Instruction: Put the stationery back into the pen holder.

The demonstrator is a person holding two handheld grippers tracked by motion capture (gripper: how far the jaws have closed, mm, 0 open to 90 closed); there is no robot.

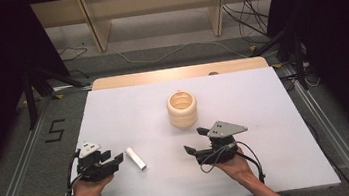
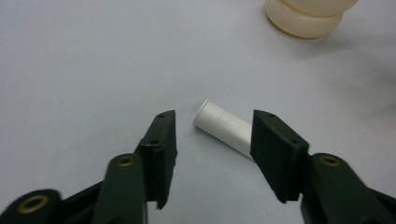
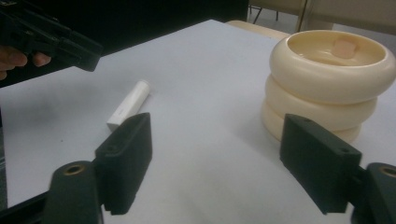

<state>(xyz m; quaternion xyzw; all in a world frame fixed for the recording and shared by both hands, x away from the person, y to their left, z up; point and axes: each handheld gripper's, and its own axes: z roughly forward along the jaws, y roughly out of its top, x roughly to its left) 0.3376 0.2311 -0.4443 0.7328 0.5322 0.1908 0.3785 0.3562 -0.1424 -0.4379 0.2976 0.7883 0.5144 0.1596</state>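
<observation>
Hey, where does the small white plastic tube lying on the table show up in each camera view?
High view: the small white plastic tube lies left of centre, just right of the left claw.
Left gripper view: it lies at centre, between the open jaws, untouched.
Right gripper view: it lies left of centre, beyond the left jaw.
Shared landmark: the cream ribbed ring-stack container, further up the white table.

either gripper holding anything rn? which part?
Nothing held. Left gripper is open, its jaws either side of the white tube lying on the table, pads clear of it. Right gripper is open and empty, near the cream pot.
</observation>
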